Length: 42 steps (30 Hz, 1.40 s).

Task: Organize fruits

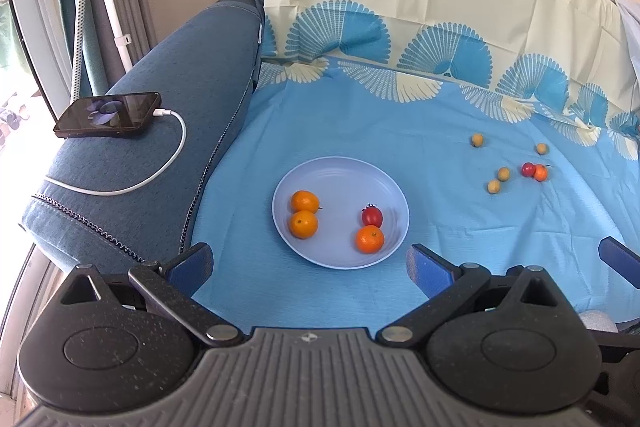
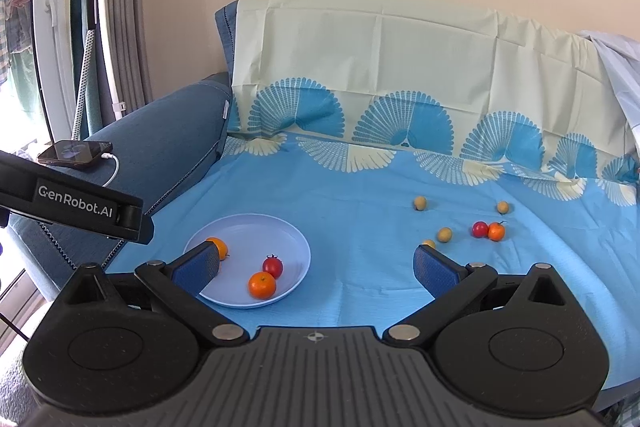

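Note:
A pale blue plate (image 1: pixel 340 179) lies on the blue cloth and holds three small oranges (image 1: pixel 305 202) and a red cherry tomato (image 1: pixel 372 216). My left gripper (image 1: pixel 311 267) hovers open just in front of the plate, with nothing between its fingers. To the right, loose on the cloth, lie several small yellow fruits (image 1: pixel 503 173), a red tomato (image 1: pixel 528 169) and a small orange (image 1: pixel 541 173). My right gripper (image 2: pixel 317 269) is open and empty, between the plate (image 2: pixel 256 231) and the loose fruits (image 2: pixel 444 234). Its left finger (image 2: pixel 198 267) hides part of one orange (image 2: pixel 219 246).
A phone (image 1: pixel 108 115) charges on the blue sofa arm by a white cable (image 1: pixel 176 155). A garment steamer pole (image 2: pixel 90 39) and curtains stand at the left. The patterned cloth (image 2: pixel 400 47) runs up the sofa back. The left gripper's body (image 2: pixel 80 205) crosses the right wrist view's left edge.

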{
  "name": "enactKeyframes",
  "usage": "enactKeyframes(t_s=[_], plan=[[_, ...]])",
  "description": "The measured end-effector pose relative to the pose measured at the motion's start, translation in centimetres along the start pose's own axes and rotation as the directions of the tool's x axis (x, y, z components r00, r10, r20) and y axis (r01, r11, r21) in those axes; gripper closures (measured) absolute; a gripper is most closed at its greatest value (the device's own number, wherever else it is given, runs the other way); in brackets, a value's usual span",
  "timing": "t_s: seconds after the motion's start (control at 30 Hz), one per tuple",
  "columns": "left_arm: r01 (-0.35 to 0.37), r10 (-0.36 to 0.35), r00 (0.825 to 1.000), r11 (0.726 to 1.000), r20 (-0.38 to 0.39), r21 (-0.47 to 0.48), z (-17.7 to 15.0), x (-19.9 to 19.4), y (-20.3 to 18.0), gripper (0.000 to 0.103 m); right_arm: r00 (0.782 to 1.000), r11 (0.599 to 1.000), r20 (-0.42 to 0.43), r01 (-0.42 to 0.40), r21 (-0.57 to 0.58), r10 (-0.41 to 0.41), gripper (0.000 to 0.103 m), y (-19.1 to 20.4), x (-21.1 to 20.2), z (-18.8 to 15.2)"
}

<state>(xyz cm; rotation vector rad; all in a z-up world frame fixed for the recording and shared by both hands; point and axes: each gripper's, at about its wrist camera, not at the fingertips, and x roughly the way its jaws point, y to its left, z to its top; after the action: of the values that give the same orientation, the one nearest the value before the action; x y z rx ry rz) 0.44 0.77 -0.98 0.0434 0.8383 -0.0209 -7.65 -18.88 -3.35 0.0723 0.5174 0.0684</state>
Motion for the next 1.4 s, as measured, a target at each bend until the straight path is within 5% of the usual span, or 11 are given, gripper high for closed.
enactKeyframes(t_s=[1.4], plan=[[0.055, -0.048, 0.996, 0.995, -0.081, 0.085, 6.4, 9.3, -9.5, 0.000, 0.990, 0.973, -0.080, 0.132, 0.187, -0.119, 0.001, -9.5, 7.6, 0.6]])
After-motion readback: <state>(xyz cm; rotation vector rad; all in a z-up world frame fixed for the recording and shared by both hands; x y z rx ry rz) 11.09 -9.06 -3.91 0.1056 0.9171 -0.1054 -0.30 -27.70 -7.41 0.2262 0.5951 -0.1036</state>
